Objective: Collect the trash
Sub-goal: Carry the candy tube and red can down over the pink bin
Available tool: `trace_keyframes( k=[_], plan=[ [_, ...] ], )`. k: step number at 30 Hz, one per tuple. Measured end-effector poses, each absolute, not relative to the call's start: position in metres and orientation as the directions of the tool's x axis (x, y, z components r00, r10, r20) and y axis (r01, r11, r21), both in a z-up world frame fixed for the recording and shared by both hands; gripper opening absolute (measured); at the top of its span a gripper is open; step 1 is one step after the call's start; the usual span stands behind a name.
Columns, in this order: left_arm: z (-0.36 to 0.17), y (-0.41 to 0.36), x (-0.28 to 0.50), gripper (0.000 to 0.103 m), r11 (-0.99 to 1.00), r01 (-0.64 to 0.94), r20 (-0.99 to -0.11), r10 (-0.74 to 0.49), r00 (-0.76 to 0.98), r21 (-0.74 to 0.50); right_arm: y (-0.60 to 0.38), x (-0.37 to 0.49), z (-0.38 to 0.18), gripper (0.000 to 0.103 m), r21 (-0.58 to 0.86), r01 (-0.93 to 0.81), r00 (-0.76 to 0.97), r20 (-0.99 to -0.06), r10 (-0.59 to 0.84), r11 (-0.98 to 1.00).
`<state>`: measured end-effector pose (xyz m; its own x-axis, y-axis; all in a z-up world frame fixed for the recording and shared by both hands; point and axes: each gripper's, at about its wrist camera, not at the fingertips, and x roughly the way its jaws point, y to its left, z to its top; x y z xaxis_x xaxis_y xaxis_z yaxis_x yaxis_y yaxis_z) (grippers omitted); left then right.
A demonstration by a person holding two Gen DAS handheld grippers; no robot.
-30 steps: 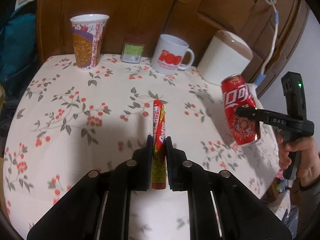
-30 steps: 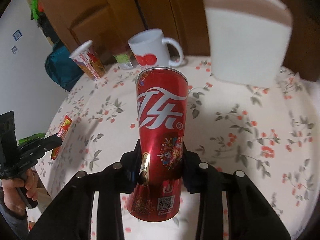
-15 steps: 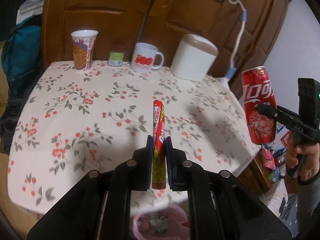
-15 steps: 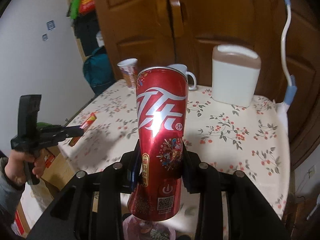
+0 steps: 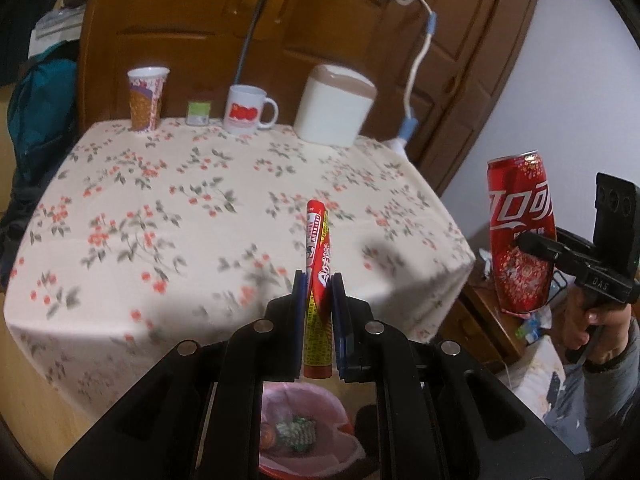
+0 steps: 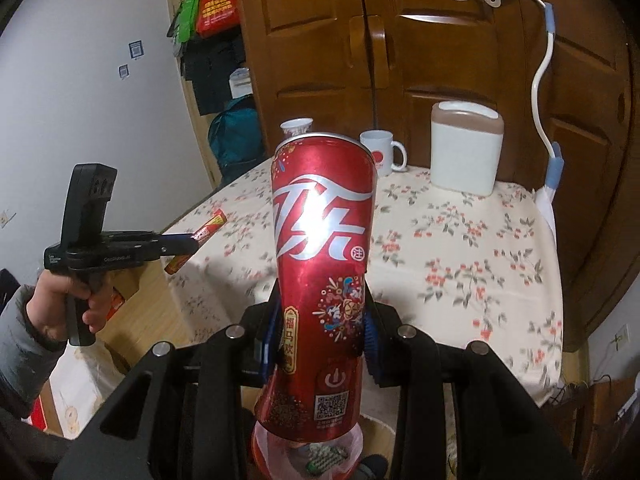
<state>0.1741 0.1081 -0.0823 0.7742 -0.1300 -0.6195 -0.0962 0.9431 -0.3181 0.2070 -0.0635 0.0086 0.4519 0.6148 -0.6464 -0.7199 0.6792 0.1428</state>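
My left gripper point(image 5: 317, 292) is shut on a long red and yellow candy wrapper point(image 5: 318, 264), held upright off the table's front edge. Below it a bin with a pink liner point(image 5: 304, 432) holds some trash. My right gripper point(image 6: 320, 332) is shut on a red soda can point(image 6: 320, 264), tilted slightly, above the same bin point(image 6: 316, 452). In the left wrist view the can point(image 5: 520, 236) hangs right of the table in the right gripper point(image 5: 532, 246). The right wrist view shows the left gripper point(image 6: 192, 242) with the wrapper point(image 6: 208, 230) at the left.
The floral-clothed table point(image 5: 200, 208) carries a paper cup point(image 5: 146, 98), a small green box point(image 5: 199, 113), a white mug point(image 5: 246, 109) and a white lidded container point(image 5: 334, 110) along its far edge. Wooden cabinet doors stand behind. A blue bag point(image 5: 36, 120) sits left.
Both grippers have drawn back from over the table to beyond its front edge, carrying the wrapper and the can. The bin has come into view under them.
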Motion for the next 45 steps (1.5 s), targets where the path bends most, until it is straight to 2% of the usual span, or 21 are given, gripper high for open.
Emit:
trace_keyframes(
  k=[6, 19, 34, 45],
  plan=[
    [-0.109, 0.082, 0.149, 0.012, 0.944, -0.094, -0.647, -0.143, 0.749, -0.316, -0.077, 0.176, -0.017, 0.034, 0.151, -0.722, 0.419, -0.682, 0.600, 0.676],
    [-0.202, 0.066, 0.121, 0.012, 0.919, -0.155, -0.740, -0.182, 0.648, -0.362, -0.081, 0.141, -0.115, 0.034, 0.199, -0.694, 0.293, -0.799, 0.524, 0.692],
    [-0.288, 0.054, 0.121, 0.012, 0.915, -0.198, -0.826, -0.202, 0.526, -0.350, -0.069, 0.131, -0.222, 0.034, 0.232, -0.668, 0.140, -0.893, 0.427, 0.707],
    [-0.355, 0.044, 0.132, 0.012, 0.903, -0.227, -0.877, -0.251, 0.411, -0.365, -0.067, 0.138, -0.287, 0.034, 0.276, -0.616, 0.032, -0.927, 0.374, 0.738]
  ],
)
